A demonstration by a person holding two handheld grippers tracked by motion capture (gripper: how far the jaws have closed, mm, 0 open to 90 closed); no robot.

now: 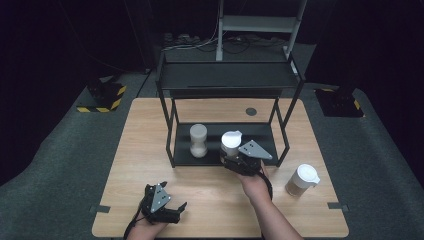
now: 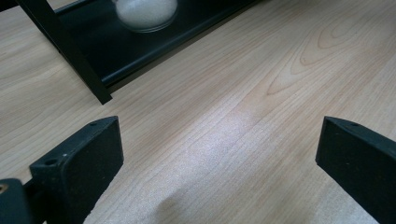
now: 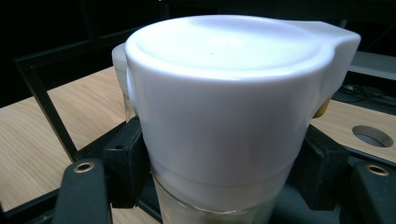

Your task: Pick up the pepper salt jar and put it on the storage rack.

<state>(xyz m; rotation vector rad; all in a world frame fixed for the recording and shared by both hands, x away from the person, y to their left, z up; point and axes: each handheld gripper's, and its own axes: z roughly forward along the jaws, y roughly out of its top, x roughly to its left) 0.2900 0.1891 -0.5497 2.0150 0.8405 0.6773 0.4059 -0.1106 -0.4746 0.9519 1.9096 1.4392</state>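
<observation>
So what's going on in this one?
A person works at a wooden table with a gripper in each hand. The right gripper is shut on a white-lidded jar at the lower shelf of a black rack, beside another jar standing there. A third jar waits on the table to the right. The left gripper rests open near the table's front edge, holding nothing.

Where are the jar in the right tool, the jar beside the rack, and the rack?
Held jar (image 3: 224, 93), right gripper view, white lid wall.
Jar beside rack (image 1: 303, 180), high view, lid and body.
Rack (image 1: 227, 75), high view, top shelf.
</observation>
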